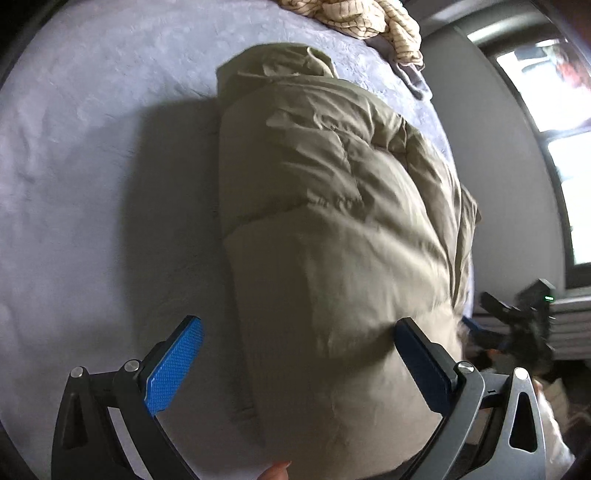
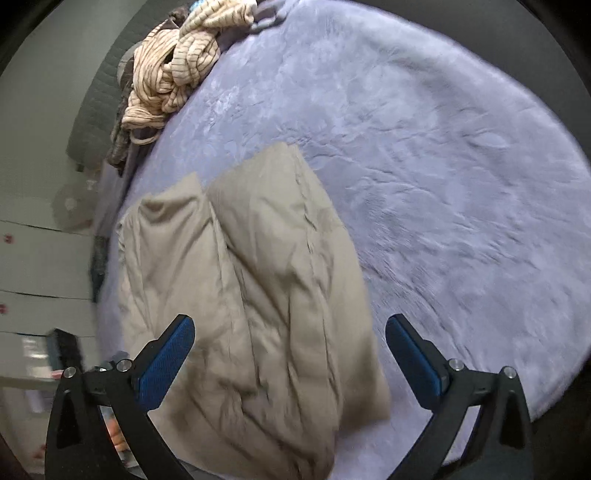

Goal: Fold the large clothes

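Observation:
A puffy olive-khaki jacket point(image 1: 332, 221) lies folded into a long bundle on a lavender plush bedspread point(image 1: 92, 166). My left gripper point(image 1: 297, 332) hangs open above the near end of the bundle, its blue pads wide apart and pressing on nothing. In the right wrist view the same jacket point(image 2: 266, 280) lies below my right gripper point(image 2: 290, 332), which stands open with both pads clear of the cloth. The right gripper point(image 1: 524, 317) also shows as a dark blurred shape beyond the bed's right edge in the left wrist view.
A crumpled cream striped garment point(image 2: 173, 74) is heaped at the far edge of the bedspread point(image 2: 443, 184); the same garment point(image 1: 354, 18) tops the left wrist view. A bright window point(image 1: 554, 122) is to the right. White drawers point(image 2: 33, 258) stand beside the bed. A fingertip point(image 1: 277, 470) shows at the bottom.

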`<state>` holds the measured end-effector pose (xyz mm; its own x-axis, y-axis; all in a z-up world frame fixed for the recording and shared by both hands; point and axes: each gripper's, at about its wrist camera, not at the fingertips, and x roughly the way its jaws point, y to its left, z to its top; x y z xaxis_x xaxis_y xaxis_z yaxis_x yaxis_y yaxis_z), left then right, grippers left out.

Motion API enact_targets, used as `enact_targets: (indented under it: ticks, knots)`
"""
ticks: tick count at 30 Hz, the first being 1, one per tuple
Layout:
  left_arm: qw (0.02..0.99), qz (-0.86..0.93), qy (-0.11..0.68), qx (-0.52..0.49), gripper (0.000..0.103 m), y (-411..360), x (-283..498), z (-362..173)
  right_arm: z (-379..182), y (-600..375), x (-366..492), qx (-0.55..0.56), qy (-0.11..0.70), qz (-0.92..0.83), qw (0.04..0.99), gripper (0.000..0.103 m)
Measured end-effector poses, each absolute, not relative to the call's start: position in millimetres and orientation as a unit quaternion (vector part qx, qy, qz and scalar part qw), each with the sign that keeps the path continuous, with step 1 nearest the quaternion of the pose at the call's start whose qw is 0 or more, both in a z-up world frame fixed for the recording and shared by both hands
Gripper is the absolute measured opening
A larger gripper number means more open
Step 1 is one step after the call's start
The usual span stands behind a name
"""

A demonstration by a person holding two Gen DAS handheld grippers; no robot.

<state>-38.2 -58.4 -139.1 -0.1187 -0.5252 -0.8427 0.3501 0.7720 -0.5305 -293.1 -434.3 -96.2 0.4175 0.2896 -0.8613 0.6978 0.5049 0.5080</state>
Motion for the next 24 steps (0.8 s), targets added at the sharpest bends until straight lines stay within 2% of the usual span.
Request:
enact_targets:
  ticks: [7, 13, 15, 20, 24]
  knots:
    - [0.604, -0.359, 0.695, -0.152, 0.103, -68.7, -10.0, -180.1, -167.8, -475.5, -273.0, 0.575, 0.503, -0.091, 0.639, 0.103]
    - [0.574, -0.361, 0.708, -0.196, 0.103, -73.4, -1.0, -197.6, -181.6, -479.5, -260.1, 0.68, 0.412, 0.031, 0.606, 0.103]
    - [0.575, -0.361, 0.708, -0.195, 0.103, -75.7, -1.5, -198.0, -171.6, -475.2, -247.5, 0.648, 0.437, 0.061, 0.62, 0.103]
    - [0.568, -0.36, 0.716, -0.191, 0.103, -88.8, -2.0, -205.6, -171.1, -454.9, -204.9, 0.508, 0.567, 0.086, 0.644, 0.103]
    - [0.56, -0.358, 0.721, -0.198, 0.103, -94.8, -1.9, -215.9, -191.9, -448.9, -184.3, 0.506, 0.581, 0.098, 0.63, 0.103]
